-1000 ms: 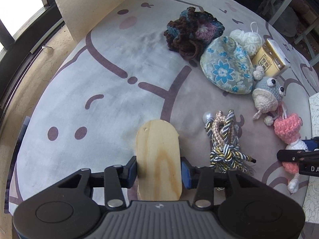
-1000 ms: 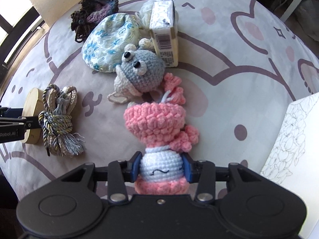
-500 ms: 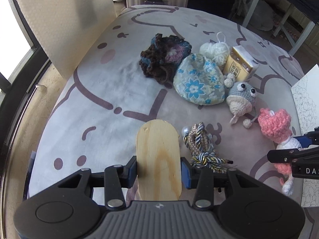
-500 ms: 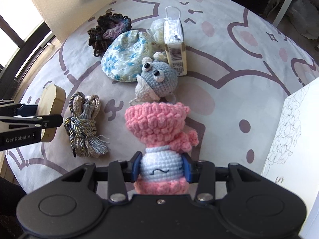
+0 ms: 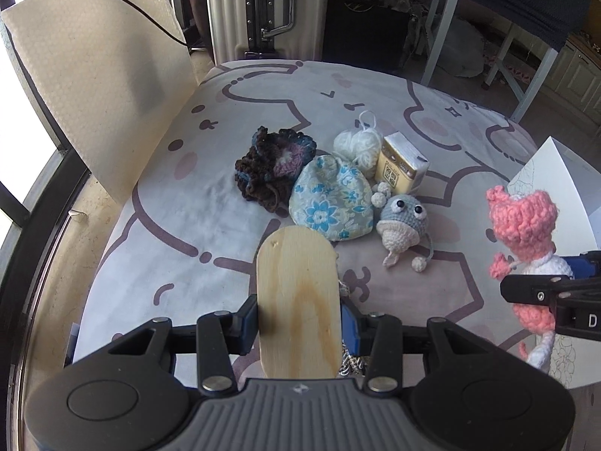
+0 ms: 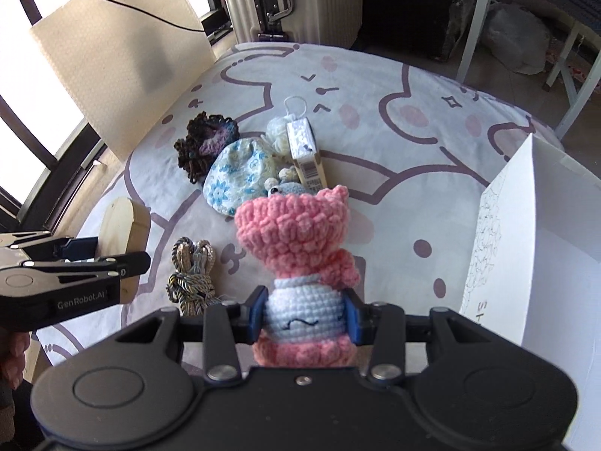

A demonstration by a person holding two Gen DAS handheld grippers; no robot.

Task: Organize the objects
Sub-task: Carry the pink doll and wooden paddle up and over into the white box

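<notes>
A table (image 5: 157, 203) draped in a pale cloth printed with mauve cartoon outlines filled most of both views, and a white paper bag (image 6: 533, 233) with a line drawing on its side stood at the right edge of it. Behind the table stood a ribbed pale suitcase (image 5: 248, 7).

The left gripper (image 5: 299, 319) had its jaws clamped on the long sides of an oval wooden block (image 5: 298, 300), held above the near part of the cloth. The right gripper (image 6: 305, 317) had its jaws pressed against the white body of a pink crochet doll (image 6: 296, 233), lifted clear of the table just beside the bag (its pink head pointing away from the camera).

On the cloth lay a cluster of smaller things: a blue-flowered fabric pouch (image 5: 330, 203) touched a dark crochet flower (image 5: 268, 167) on one side and a grey crochet creature with googly eyes (image 5: 402, 220) on the other. Behind the pouch sat a cream-and-gold carton (image 5: 400, 169) touching a ball of white yarn (image 5: 357, 146). A bundle of braided cord (image 6: 193, 276) lay nearer, between the two grippers.
</notes>
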